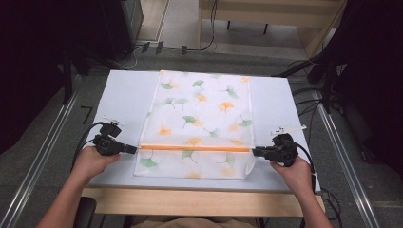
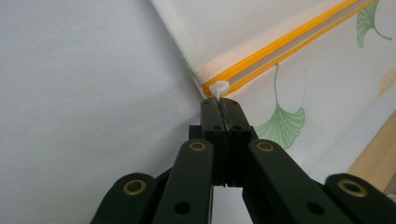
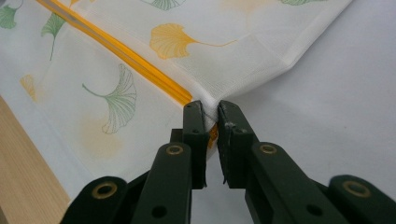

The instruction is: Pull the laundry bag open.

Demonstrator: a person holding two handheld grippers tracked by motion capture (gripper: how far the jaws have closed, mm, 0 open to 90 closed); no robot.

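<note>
A white mesh bag (image 1: 202,118) printed with green and orange ginkgo leaves lies flat on the white table (image 1: 126,95). An orange zipper (image 1: 195,147) runs across the bag near its front. At the zipper's left end my left gripper (image 1: 134,149) is shut on the small white zipper pull (image 2: 218,88). At the right end my right gripper (image 1: 254,151) pinches the bag's side edge (image 3: 210,100), where the zipper (image 3: 130,58) stops. Both grippers lie low over the table and point inward at each other.
The table's wooden front edge (image 1: 199,202) runs just behind my forearms. Bare white table lies to the left and right of the bag. Cables (image 1: 304,90) trail over the floor at the right, and metal rails (image 1: 43,156) flank the table.
</note>
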